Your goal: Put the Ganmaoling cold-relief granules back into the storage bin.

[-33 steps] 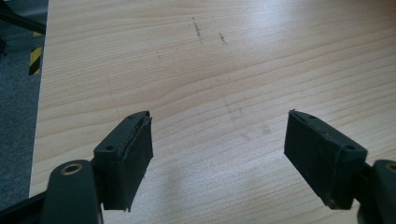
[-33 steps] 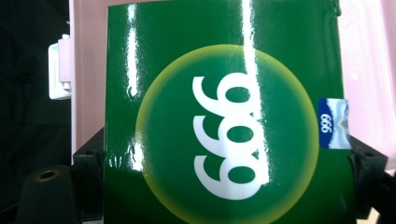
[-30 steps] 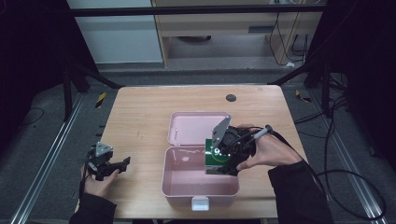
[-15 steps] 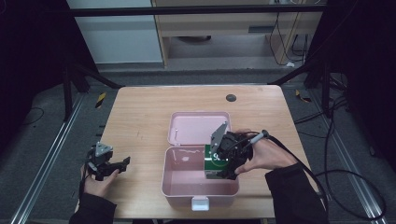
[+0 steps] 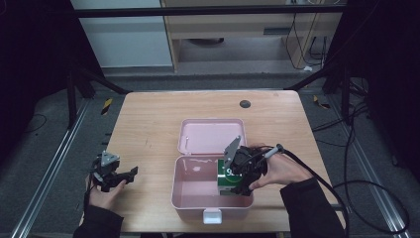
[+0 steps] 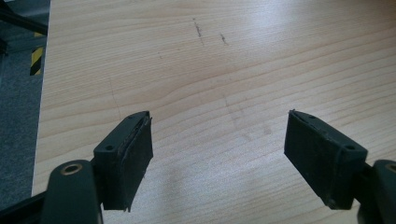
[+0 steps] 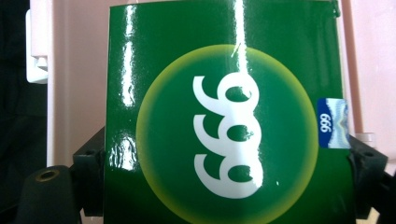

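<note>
Right gripper (image 5: 236, 182) clamps green box (image 7: 224, 121) inside pink case (image 5: 198, 198) — left gripper (image 5: 130, 173) agape

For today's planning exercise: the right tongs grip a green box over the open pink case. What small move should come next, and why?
Probably lower the green box a little further into the pink case, then release. The right tongs hold it at the case's right wall, not yet visibly resting on the floor.
</note>
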Demonstrator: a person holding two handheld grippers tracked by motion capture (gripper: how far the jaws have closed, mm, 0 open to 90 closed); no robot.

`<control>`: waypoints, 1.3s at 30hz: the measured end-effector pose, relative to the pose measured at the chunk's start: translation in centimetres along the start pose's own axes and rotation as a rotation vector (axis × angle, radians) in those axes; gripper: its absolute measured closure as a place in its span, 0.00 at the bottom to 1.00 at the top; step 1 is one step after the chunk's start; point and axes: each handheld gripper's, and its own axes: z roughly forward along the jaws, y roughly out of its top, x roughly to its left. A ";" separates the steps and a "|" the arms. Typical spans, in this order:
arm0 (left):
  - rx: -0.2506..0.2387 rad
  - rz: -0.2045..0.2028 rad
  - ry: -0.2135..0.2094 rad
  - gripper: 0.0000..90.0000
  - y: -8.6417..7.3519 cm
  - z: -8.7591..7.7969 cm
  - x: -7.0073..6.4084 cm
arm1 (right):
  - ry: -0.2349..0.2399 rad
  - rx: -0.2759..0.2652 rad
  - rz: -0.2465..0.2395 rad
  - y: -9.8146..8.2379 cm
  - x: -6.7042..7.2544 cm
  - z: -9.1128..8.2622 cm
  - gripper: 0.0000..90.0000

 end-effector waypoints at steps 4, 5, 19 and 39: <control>0.001 0.001 0.000 0.25 0.0 0.0 0.0 | 0.003 0.003 0.002 -0.1 0.1 0.4 0.18; 0.000 0.000 0.000 0.25 0.0 0.0 0.0 | 0.003 0.008 -0.007 -0.1 0.1 0.6 0.18; 0.002 0.000 0.000 0.25 0.0 0.0 0.0 | 0.020 0.014 0.004 -0.7 0.1 2.4 0.18; 0.007 0.003 -0.002 0.25 0.0 0.0 0.0 | 0.026 0.090 -0.003 -1.3 -0.5 4.7 0.16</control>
